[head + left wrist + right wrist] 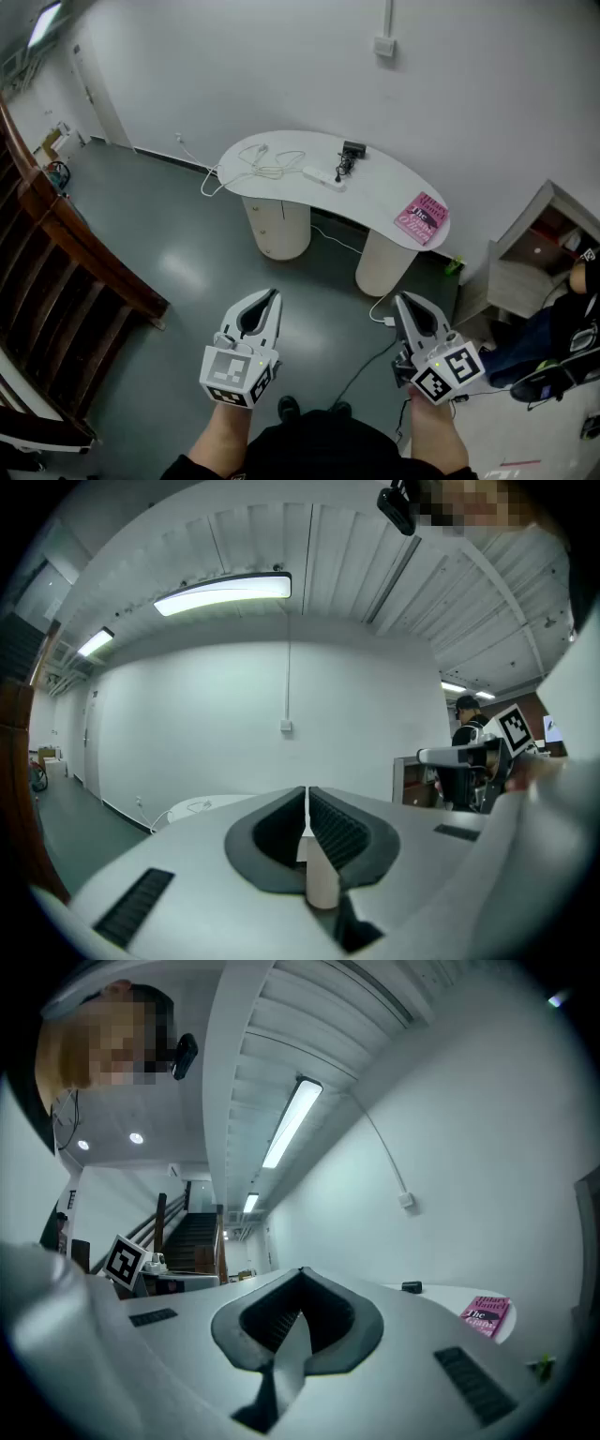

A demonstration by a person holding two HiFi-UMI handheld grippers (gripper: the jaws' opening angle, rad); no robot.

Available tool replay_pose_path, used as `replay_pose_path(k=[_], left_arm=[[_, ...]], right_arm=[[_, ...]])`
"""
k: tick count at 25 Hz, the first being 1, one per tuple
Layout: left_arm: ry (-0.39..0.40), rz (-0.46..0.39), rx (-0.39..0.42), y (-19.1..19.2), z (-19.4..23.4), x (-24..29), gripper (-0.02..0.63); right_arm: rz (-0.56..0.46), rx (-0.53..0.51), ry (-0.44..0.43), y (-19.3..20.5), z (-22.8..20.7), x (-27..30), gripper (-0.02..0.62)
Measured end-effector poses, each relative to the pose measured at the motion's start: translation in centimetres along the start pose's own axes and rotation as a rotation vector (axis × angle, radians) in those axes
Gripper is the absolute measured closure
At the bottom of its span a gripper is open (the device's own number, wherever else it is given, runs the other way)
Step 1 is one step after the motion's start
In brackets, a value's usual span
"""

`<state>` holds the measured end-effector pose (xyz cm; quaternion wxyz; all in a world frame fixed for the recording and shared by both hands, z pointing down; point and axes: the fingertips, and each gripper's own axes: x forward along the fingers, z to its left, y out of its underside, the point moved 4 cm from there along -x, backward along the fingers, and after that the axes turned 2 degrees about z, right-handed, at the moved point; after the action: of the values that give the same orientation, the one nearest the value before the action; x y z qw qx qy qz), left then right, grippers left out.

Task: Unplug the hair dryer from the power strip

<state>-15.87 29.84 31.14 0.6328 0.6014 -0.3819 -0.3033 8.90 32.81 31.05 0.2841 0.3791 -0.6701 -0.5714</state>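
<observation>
Grey floor [187,272] and a plain white wall [234,66] framed a white curved table [375,202] on two round legs, standing well beyond both grippers. On its far side lay the small black hair dryer [352,150], its cord reaching the white power strip [323,176] just nearer; the plug itself was too small to make out. Loose white cables [267,164] lay to the left of them and a pink book [422,218] sat at the right end.

Only the head view showed the strip, along with a wooden railing [66,234] at the left. Near the bottom of that view, the left gripper [274,293] and right gripper [398,298] were held level over the floor, apart from each other.

Each gripper's own view showed its jaws pressed together with nothing between them. The left gripper view added a lit ceiling lamp [225,591] and a standing person [466,726] at the right. The right gripper view alone showed a staircase [192,1241] at the left.
</observation>
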Motion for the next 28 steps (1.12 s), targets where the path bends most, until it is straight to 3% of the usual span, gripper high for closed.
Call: replay_pose_path(k=[12, 19, 28], left_arm=[[0.022, 0.01, 0.009, 0.3, -4.2, 2.0, 0.584], [-0.002, 0.017, 0.008, 0.0, -6.5, 2.6, 0.584], [-0.01, 0.056, -0.011, 1.7, -7.0, 3.1, 0.584]], right_arm=[[0.002, 0.006, -0.01, 0.1, -2.7, -2.7, 0.561], [-0.015, -0.028, -0.103, -0.4, -3.3, -5.2, 0.56], [0.016, 0.091, -0.122, 1.9, -4.6, -4.9, 0.56]])
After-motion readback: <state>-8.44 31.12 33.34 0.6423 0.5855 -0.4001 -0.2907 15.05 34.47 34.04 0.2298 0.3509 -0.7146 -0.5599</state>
